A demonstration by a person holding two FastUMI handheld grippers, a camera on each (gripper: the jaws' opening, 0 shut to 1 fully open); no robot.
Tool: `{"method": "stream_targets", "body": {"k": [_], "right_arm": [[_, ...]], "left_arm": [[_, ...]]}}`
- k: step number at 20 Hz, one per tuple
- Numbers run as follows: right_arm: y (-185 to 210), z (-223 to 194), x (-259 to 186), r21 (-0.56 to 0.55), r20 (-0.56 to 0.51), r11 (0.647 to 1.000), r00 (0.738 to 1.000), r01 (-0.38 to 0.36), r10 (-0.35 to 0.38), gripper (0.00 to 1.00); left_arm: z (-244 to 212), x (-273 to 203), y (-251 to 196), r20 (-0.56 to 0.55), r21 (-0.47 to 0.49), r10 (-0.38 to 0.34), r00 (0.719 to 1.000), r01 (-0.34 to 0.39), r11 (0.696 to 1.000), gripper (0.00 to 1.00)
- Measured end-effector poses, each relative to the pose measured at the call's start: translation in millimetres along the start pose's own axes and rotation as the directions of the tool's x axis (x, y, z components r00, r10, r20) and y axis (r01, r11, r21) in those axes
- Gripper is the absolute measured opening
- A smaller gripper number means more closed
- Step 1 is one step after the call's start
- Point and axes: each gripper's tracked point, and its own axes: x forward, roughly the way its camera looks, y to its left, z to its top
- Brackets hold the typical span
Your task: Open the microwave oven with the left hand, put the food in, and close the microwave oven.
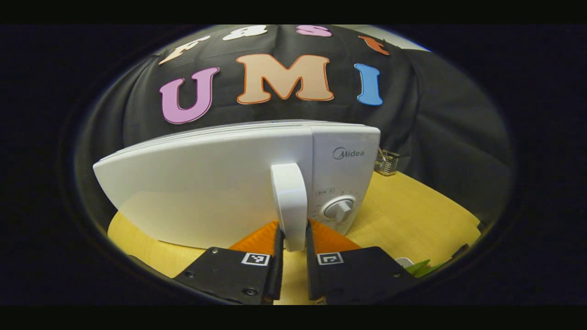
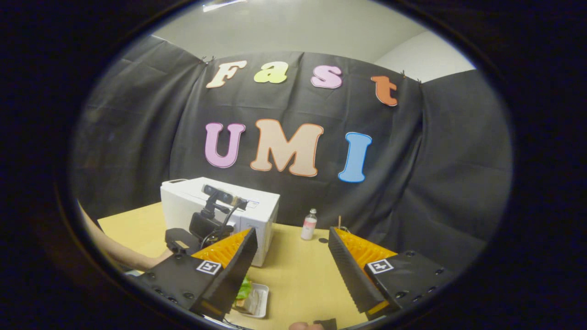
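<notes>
The white microwave oven (image 1: 220, 183) stands close ahead in the left gripper view, its door looking flush with the body. My left gripper (image 1: 293, 240) is shut on the upright white door handle (image 1: 289, 201), one finger on each side of its lower end. In the right gripper view the microwave oven (image 2: 257, 208) stands at the left of the table with the left gripper (image 2: 206, 227) in front of it. My right gripper (image 2: 293, 270) hangs open above the table, holding nothing. The food, a white tray with green leaves (image 2: 251, 297), lies under its left finger (image 2: 238, 261).
The yellow wooden table (image 2: 298, 270) carries a small bottle (image 2: 309, 224) behind the right gripper. A small metal holder (image 1: 387, 161) stands right of the oven near the cloth wall. A person's forearm (image 2: 124, 256) reaches in from the left. The control knob (image 1: 338, 210) sits beside the handle.
</notes>
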Motion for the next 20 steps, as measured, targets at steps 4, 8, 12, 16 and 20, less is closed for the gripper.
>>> {"method": "stream_targets", "body": {"k": [4, 8, 12, 16, 20], "right_arm": [[3.9, 3.7, -1.4, 0.005, 0.011, 1.0, 1.0, -0.006, 0.006, 0.97], [12.0, 5.9, -2.8, 0.013, 0.018, 1.0, 1.0, -0.017, 0.016, 0.97], [17.7, 8.0, -2.5, 0.019, 0.027, 1.0, 0.999, -0.02, 0.02, 0.97], [14.4, 10.2, -2.6, 0.018, 0.035, 1.0, 0.999, -0.008, 0.007, 0.97], [0.4, 6.4, -0.3, 0.018, 0.025, 0.999, 0.999, 0.026, -0.027, 0.97]], "left_arm": [[-1.4, -1.8, -2.6, -0.032, -0.102, -0.006, 0.999, 0.003, 0.995, 0.18], [-4.1, -4.9, -4.0, -0.074, -0.094, -0.065, 0.995, 0.058, 0.994, 0.13], [-3.6, -3.8, -5.5, -0.107, -0.119, -0.121, 0.987, 0.108, 0.987, 0.09], [-4.6, -6.0, -6.4, -0.132, -0.137, -0.14, 0.981, 0.122, 0.983, 0.03], [-11.4, -13.2, -7.7, -0.152, -0.124, -0.145, 0.978, 0.127, 0.984, 0.02]]}}
